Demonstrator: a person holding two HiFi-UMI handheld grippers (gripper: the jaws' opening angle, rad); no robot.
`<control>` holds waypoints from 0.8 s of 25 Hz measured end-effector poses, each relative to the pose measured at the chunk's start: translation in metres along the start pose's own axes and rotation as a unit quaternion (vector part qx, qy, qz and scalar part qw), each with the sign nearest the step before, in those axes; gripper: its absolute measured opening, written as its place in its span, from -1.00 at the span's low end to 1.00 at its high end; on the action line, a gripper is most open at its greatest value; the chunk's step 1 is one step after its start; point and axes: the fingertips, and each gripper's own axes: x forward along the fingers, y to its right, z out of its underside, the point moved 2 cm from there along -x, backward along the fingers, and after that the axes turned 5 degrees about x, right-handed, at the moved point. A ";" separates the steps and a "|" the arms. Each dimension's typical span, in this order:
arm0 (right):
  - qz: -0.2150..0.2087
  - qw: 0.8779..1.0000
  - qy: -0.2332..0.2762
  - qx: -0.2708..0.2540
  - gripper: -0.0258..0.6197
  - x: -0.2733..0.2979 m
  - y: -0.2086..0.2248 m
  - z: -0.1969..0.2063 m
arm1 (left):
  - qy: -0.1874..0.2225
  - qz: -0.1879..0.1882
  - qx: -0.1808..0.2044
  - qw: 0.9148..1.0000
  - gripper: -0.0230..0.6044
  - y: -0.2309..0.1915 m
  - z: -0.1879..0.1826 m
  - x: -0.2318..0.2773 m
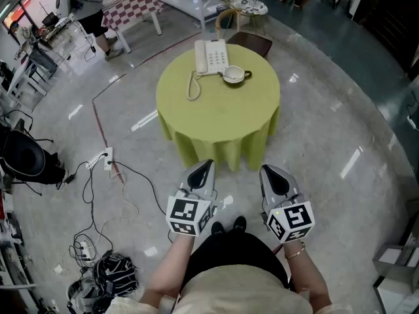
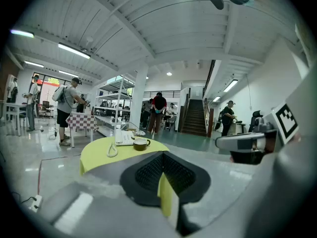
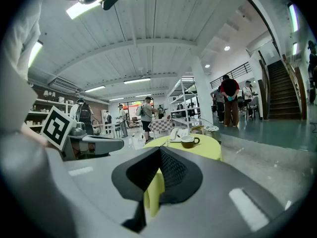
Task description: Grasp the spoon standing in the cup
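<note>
Left tool (image 1: 207, 165) and right tool (image 1: 266, 169) sit closed and empty, well apart from the cup (image 1: 234, 76).

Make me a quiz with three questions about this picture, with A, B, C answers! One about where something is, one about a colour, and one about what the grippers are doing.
1. Where is the cup?
A) on the floor
B) on the round table, next to the telephone
C) on a shelf

2. What colour is the table's cloth?
A) red
B) blue
C) yellow-green

3. How are the jaws of the left gripper and the right gripper?
A) shut, with nothing in them
B) wide open
C) shut on the cup

Answers:
1 B: the cup stands on the tabletop beside the white telephone.
2 C: the cloth hanging over the table is yellow-green.
3 A: each gripper view shows its jaws together, well short of the table.
</note>
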 end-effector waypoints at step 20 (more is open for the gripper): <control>-0.014 1.000 0.023 0.015 -0.93 -0.019 0.034 -0.002 | -0.004 -0.010 0.013 1.000 -0.64 0.029 -0.005 0.020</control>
